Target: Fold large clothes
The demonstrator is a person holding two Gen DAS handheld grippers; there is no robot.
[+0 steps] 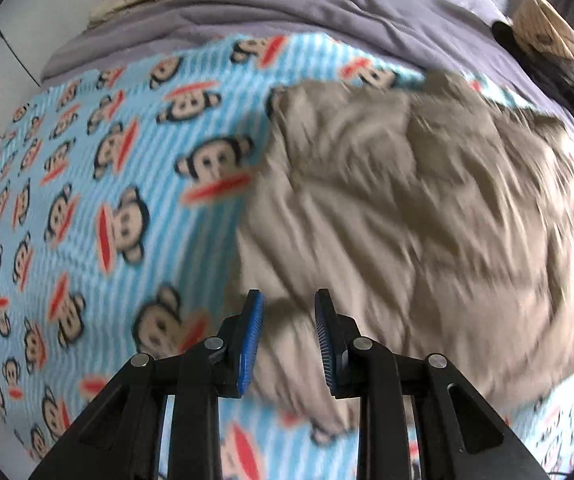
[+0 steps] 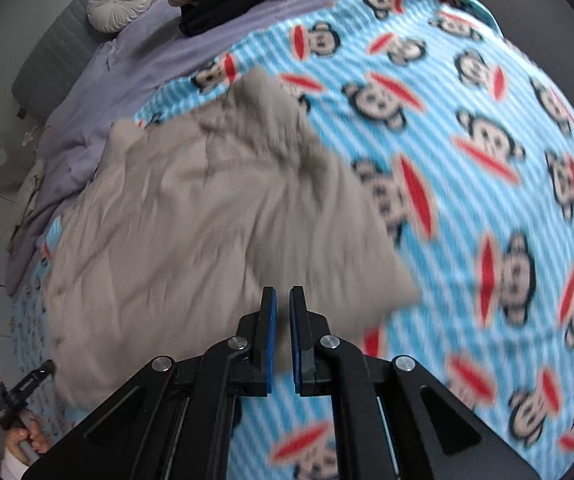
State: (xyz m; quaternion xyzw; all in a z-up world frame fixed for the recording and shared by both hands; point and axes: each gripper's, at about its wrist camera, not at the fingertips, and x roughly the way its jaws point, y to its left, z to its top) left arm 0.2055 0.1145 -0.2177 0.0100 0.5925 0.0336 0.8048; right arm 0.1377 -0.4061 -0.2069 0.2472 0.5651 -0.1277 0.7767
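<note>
Black linkage and blue pads of both grippers fill the bottom of each wrist view. Beneath them, largest first: monkey-print blanket (image 2: 467,152) spread over a bed with a purple sheet (image 1: 287,8). On the blanket lies the task's thing, a beige garment (image 2: 191,208), bunched and heavily creased, one corner flap pointing toward the sheet. Edges not squared and no neat stack visible, so folding looks part-done at most; smoothing and further folds remain, by my reading.

Left gripper (image 1: 289,320): aimed steeply down over the garment's near edge, fingers apart with a clear gap; cloth shows in the gap, but blur hides whether it is pinched. Right gripper (image 2: 283,320): also steeply down, at the garment's corner, pads nearly pressed together, only a thin slit; nothing visibly clamped between them.
</note>
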